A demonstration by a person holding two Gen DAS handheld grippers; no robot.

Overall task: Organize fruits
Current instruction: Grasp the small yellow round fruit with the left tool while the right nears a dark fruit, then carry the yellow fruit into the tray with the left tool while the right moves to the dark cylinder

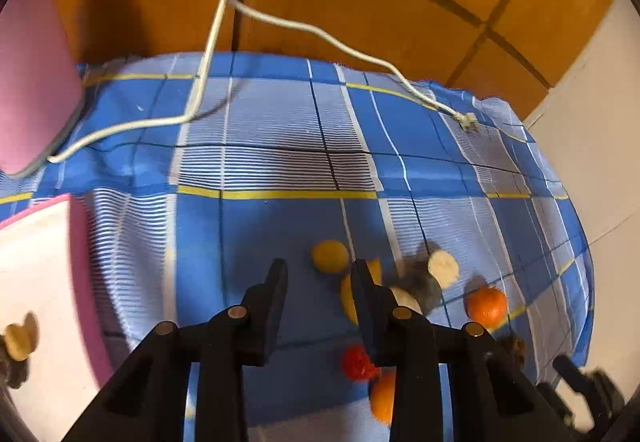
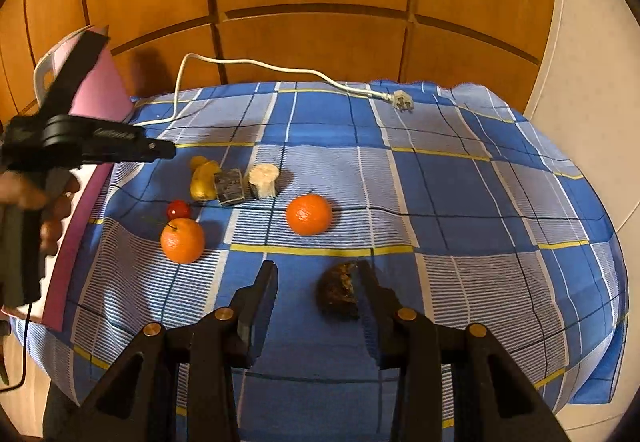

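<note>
Fruits lie on a blue checked cloth [image 2: 440, 178]: two oranges [image 2: 309, 214] [image 2: 182, 240], a small red fruit [image 2: 178, 209], a yellow piece [image 2: 203, 180], a dark block [image 2: 229, 187], a pale banana chunk [image 2: 263, 180] and a dark brown piece [image 2: 338, 292]. My right gripper [image 2: 318, 268] is open, the dark brown piece just inside its right finger. My left gripper [image 1: 320, 266] is open and empty above the cloth, the yellow pieces [image 1: 330, 256] just beyond its right finger; it also shows in the right wrist view [image 2: 100, 140].
A pink-rimmed white tray [image 1: 44, 242] holding a pale fruit piece [image 1: 20, 338] lies at the left. A pink board [image 2: 100, 90] leans at the back left. A white cable with plug [image 2: 402, 100] crosses the far cloth. Wooden panels stand behind.
</note>
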